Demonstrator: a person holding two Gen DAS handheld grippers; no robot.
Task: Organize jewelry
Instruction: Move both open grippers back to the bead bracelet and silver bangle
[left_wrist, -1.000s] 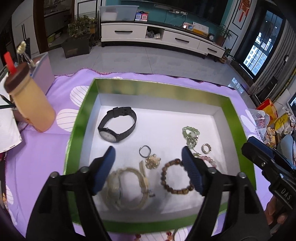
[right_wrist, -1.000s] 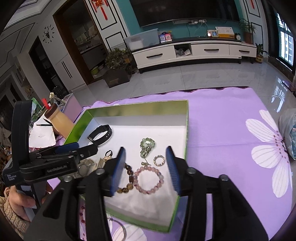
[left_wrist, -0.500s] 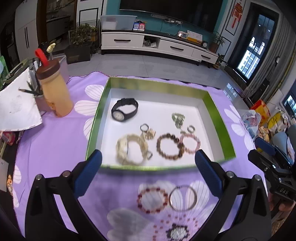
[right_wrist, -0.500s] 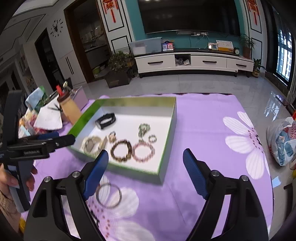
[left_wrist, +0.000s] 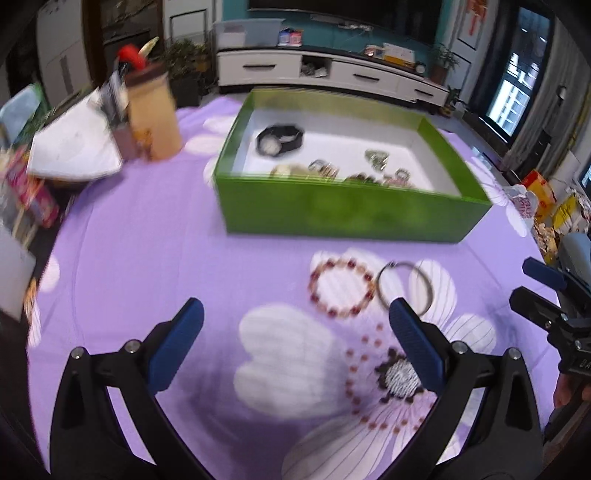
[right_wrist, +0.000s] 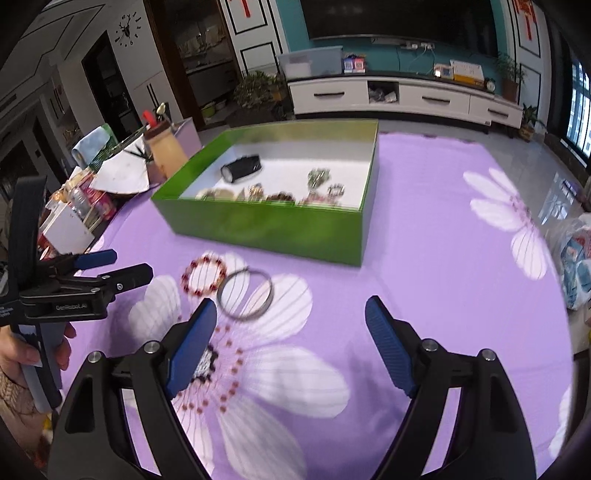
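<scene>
A green box (left_wrist: 351, 210) (right_wrist: 266, 225) with a white floor holds a black watch (left_wrist: 279, 140) (right_wrist: 242, 169) and several bracelets and rings. On the purple cloth in front of it lie a red bead bracelet (left_wrist: 341, 288) (right_wrist: 203, 276) and a silver bangle (left_wrist: 404, 286) (right_wrist: 245, 293), side by side. My left gripper (left_wrist: 295, 345) is open and empty, low over the cloth, near both. My right gripper (right_wrist: 290, 345) is open and empty, just behind the bangle. Each gripper shows at the edge of the other's view.
A tan bottle with a red cap (left_wrist: 151, 114) (right_wrist: 164, 147), papers and clutter stand left of the box. A plastic bag (right_wrist: 576, 258) lies at the right edge of the table. The flowered purple cloth (left_wrist: 147, 258) covers the table.
Both grippers have pulled back from over the box and dropped low over the cloth. Their jaws have opened wide. The red bracelet and bangle are now close in front of them.
</scene>
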